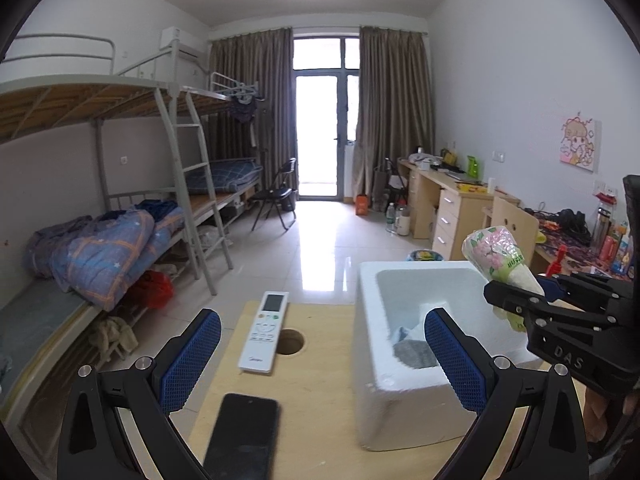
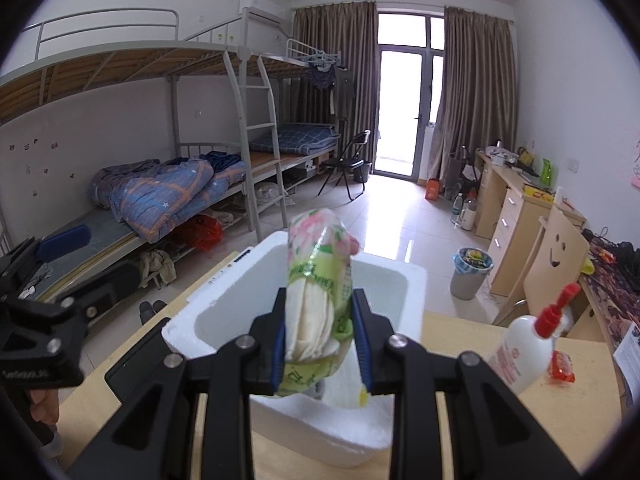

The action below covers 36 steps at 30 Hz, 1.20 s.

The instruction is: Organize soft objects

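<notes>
Carrying step: right hand-held gripper (image 2: 322,342) clamped on floral green plastic-wrapped tissue pack (image 2: 320,280), frame centre, above white foam box (image 2: 416,280).
Left hand-held gripper (image 1: 320,360): wide open, empty.
Next, judged: lower pack into box, release.

On the tabletop (image 1: 320,396): one foam box (image 1: 384,412), one remote (image 1: 264,332), one phone (image 1: 242,436), one bottle (image 2: 524,352), one red packet (image 2: 562,366). One tissue pack (image 2: 320,280), two grippers (image 1: 322,364) (image 2: 322,346).

Between the right gripper's (image 2: 322,350) ribbed blue pads (image 2: 279,354), the tissue pack (image 2: 320,280) wears glossy, crinkled plastic film. Below it, the foam box (image 2: 304,420) looks matt and grainy on pale, smooth wood table (image 2: 452,344).
</notes>
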### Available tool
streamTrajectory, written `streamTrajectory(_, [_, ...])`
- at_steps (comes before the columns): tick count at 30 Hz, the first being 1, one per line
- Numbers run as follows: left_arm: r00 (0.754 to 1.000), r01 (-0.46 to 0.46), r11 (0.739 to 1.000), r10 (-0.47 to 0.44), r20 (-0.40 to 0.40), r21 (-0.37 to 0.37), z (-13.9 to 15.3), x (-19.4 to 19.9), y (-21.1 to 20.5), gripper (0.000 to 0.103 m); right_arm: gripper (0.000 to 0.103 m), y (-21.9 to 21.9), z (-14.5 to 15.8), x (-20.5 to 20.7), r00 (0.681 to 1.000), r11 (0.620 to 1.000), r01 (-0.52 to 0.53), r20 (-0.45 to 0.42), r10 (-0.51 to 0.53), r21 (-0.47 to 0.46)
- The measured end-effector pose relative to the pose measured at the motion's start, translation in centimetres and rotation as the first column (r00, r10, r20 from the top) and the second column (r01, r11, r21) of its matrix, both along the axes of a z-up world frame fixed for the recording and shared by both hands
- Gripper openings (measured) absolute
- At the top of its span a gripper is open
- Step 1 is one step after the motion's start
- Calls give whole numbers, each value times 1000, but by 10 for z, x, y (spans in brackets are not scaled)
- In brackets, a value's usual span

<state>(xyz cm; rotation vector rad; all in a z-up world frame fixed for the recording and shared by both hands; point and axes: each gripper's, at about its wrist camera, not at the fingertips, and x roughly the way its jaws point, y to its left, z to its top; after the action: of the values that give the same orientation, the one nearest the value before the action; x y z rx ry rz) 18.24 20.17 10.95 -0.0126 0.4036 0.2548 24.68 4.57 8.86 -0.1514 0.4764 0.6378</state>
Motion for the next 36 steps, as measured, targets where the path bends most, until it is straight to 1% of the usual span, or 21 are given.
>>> streamTrajectory(3, [1000, -28, 1000, 28, 2, 6, -1, -4, 7, 102, 33, 6, -3, 4, 1000, 1000, -6, -8, 6, 5])
streamTrajectory(13, [998, -60, 998, 60, 0, 5, -4, -12, 15, 102, 34, 16, -13, 16, 999, 1000, 6, -38, -6, -17])
streamTrajectory(14, [998, -60, 998, 60, -2, 5, -5, -12, 16, 102, 35, 16, -14, 17, 999, 1000, 9, -40, -10, -22])
streamTrajectory(16, [998, -62, 998, 62, -1, 4, -5, -12, 16, 102, 42, 20, -13, 19, 999, 999, 12, -44, -13, -32])
streamTrajectory(17, [998, -62, 998, 62, -2, 6, -5, -12, 15, 102, 48, 19, -13, 19, 999, 1000, 10, -48, -11, -29])
streamTrajectory(18, [998, -62, 998, 62, -1, 5, -5, -12, 16, 102, 58, 20, -13, 18, 999, 1000, 5, -54, -6, -24])
streamTrajectory(19, [998, -63, 998, 63, -3, 5, -5, -12, 16, 102, 63, 20, -13, 18, 998, 1000, 0, -58, -1, -22])
streamTrajectory(21, [998, -64, 998, 64, 0, 8, -5, -13, 15, 102, 78, 18, -12, 18, 998, 1000, 4, -57, -5, -13])
streamTrajectory(22, [998, -66, 998, 66, 1, 10, -5, -14, 15, 102, 82, 16, -11, 17, 998, 1000, 11, -55, -11, -7])
streamTrajectory(23, [998, -66, 998, 66, 2, 9, -5, -14, 16, 102, 90, 16, -10, 17, 998, 1000, 16, -55, -17, -6])
streamTrajectory(24, [998, -66, 998, 66, 2, 8, -6, -14, 16, 102, 96, 14, -10, 18, 998, 1000, 24, -54, -25, -4])
streamTrajectory(31, [998, -55, 998, 55, 3, 2, -5, -18, 15, 102, 97, 2, 2, 8, 999, 999, 22, -45, -20, 40])
streamTrajectory(36, [999, -48, 999, 48, 18, -5, -1, -24, 6, 102, 103, -7, 10, -3, 999, 998, 26, -29, -24, 50])
